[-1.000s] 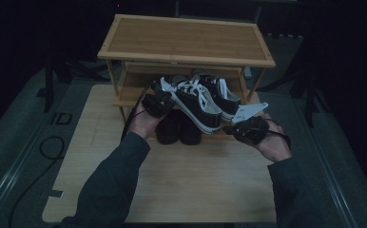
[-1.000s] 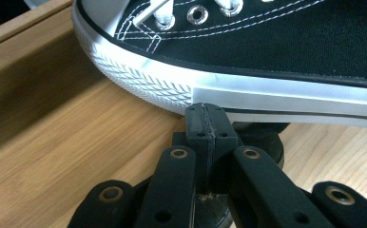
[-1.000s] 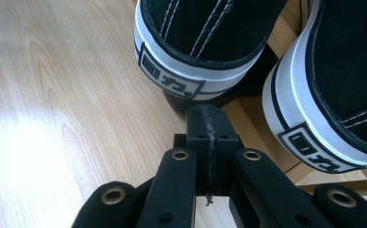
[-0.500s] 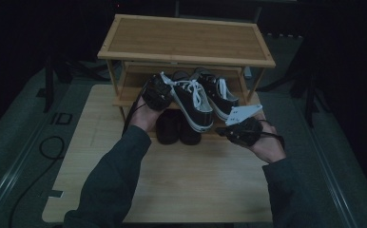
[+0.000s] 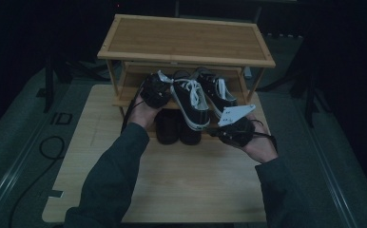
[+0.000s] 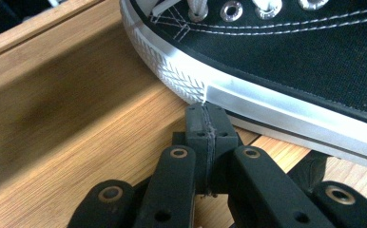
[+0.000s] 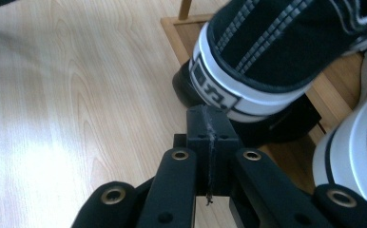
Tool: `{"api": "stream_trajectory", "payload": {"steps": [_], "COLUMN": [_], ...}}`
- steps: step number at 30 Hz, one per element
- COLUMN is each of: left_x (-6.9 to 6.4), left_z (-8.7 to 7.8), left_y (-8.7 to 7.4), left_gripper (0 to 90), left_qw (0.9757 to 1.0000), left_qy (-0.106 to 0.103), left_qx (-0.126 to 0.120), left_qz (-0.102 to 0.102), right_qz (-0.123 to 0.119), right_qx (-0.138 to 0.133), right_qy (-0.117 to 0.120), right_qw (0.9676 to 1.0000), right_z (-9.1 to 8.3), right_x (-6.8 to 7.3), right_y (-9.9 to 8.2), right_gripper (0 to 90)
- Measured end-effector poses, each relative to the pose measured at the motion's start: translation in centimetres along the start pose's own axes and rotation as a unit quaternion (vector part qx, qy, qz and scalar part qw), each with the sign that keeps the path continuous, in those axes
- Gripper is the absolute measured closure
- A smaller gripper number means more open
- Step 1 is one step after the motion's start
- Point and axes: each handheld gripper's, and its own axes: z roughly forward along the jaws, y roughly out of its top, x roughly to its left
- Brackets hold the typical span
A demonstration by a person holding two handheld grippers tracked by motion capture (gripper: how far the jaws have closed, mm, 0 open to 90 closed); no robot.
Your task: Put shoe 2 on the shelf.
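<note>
We note a two-tier wooden shoe rack [image 5: 186, 40] standing on the pale wooden tabletop [image 5: 172, 185]. Ahead of both tools, on or just above its lower shelf, are two black canvas sneakers with white rubber soles and white laces: one [image 5: 190, 102] between the tools, the second [image 5: 216, 90] just beyond the right tool. Below the shelf, between the tools, sits a dark pair of shoes [image 5: 177, 126], too dim to describe further.

The high view gives the layout: left tool [image 5: 155, 90] at the left end of the near sneaker, right tool [image 5: 236, 130] at its near right end, each held in a hand with a dark sleeve. The left tool view adds the ribbed white sole edge [image 6: 181, 78], metal eyelets and stitching of that sneaker, with the shelf's wood beneath. The right tool view adds the striped black heel and a white heel patch with a black label [image 7: 215, 92], and part of another white sole at far right.

Left tool [image 6: 205, 111]: clenched, pads together with nothing between them, tips touching or nearly touching the white sole. Right tool [image 7: 209, 116]: clenched likewise, empty, tips at the heel patch; we cannot tell whether they press on it.
</note>
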Motion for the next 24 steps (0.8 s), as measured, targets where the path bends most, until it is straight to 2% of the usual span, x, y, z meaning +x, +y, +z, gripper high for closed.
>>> {"api": "stream_trajectory", "payload": {"steps": [6,12,18,24], "left_x": [0.0,0.3,0.1,0.2], "left_z": [0.0,-0.3,-0.5,-0.6], "left_y": [-0.3,-0.9,-1.2,-1.4], "left_gripper": [90.0,89.9,90.0,90.0], "left_qw": [0.9999,0.9996,0.9991,0.999], "left_qy": [-0.001,-0.012,-0.005,-0.008], "left_qx": [-0.009,-0.019,-0.022,-0.027], "left_qz": [0.01,0.02,0.036,0.034], "right_qz": [0.006,0.011,0.011,0.005], "right_qx": [-0.012,-0.016,-0.023,-0.022], "right_qy": [0.002,0.001,0.006,0.009], "right_qw": [0.9999,0.9998,0.9997,0.9997], "right_z": [0.4,0.6,0.8,1.2], "right_x": [-0.1,-0.2,-0.1,0.2], "right_y": [0.2,0.2,0.3,0.8], "right_gripper": [89.7,89.8,89.8,90.0]}}
